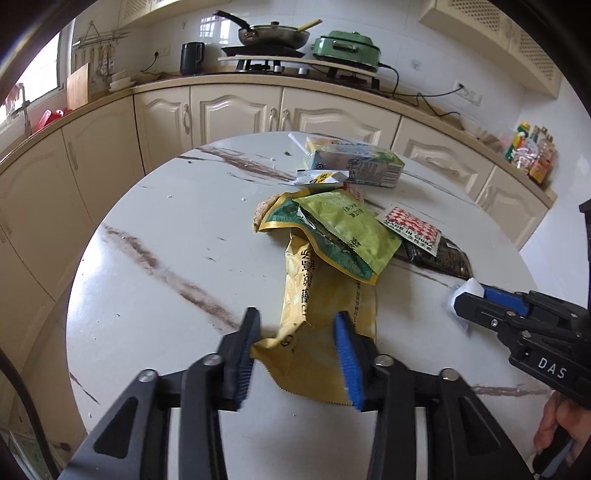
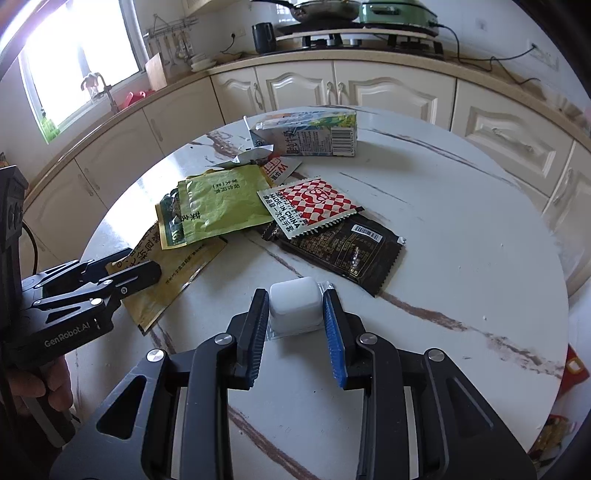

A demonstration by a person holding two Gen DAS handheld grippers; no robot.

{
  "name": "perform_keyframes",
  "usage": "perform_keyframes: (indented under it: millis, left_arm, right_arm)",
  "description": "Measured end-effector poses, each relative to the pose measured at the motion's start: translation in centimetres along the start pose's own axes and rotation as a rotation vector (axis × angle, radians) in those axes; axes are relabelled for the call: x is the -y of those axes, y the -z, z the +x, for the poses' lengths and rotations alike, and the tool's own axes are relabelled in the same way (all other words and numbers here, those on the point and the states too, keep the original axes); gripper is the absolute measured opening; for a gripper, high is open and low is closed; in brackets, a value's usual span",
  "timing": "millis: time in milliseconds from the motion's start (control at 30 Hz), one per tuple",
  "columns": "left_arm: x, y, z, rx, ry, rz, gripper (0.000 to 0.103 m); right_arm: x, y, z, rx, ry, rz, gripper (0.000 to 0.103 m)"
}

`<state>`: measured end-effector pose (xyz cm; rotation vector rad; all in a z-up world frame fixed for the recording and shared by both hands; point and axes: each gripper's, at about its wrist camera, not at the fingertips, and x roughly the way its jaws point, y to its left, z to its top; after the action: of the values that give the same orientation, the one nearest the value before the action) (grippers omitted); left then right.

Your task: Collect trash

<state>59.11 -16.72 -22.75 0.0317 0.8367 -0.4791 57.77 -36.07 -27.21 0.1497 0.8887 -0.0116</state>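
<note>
Trash lies on a round marble table [image 1: 155,236]: a yellow wrapper [image 1: 325,295], a green packet [image 1: 347,229] on it, a red-checked sachet [image 1: 412,227], a dark packet [image 1: 443,258] and a milk carton [image 1: 354,162]. My left gripper [image 1: 295,325] is open, its jaws either side of the yellow wrapper's near end. In the right wrist view my right gripper [image 2: 295,306] is shut on a small white plastic cup [image 2: 293,301] resting on the table [image 2: 461,240]. The left gripper [image 2: 122,266] shows there over the yellow wrapper [image 2: 177,273].
Cream cabinets [image 1: 236,110] and a counter with a stove, pan [image 1: 273,33] and green cooker [image 1: 347,50] curve behind the table. Bottles [image 1: 532,151] stand at the right. A window [image 2: 74,62] is at the left.
</note>
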Motion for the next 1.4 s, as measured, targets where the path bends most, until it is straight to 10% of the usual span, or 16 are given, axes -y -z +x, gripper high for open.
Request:
perform_keyframes:
  millis: [967,1033,1167,1267,1333,1400]
  left_arm:
    - [-4.2,6.8,-13.9,0.083,0.088,-0.082,0.005]
    - [-4.6,7.3,-14.5,0.081,0.091,-0.085,0.005]
    - [-5.0,8.1,-15.3,0.069,0.088,-0.094,0.005]
    - [-5.2,8.1,-16.0,0.077,0.091,-0.091,0.005]
    - [-5.3,8.0,-16.3,0.081,0.096,-0.086,0.005]
    - [-5.3,7.9,-16.0,0.072,0.098,-0.082,0.005]
  right_arm:
    - [-7.5,2.0,-3.1,0.023,-0.033,-0.052,0.025]
    - [-7.9,2.5,-2.5,0.009,-0.031,-0.058,0.006]
    - [-7.8,3.3,-1.1,-0.025,-0.012,-0.055,0.007]
    - [-7.3,3.8,-1.4,-0.006,0.019,-0.035,0.023]
    - [-7.2,3.8,-2.1,0.036,0.027,-0.032,0.058]
    - [-7.4,3.5,-2.1,0.047,0.023,-0.048,0.072]
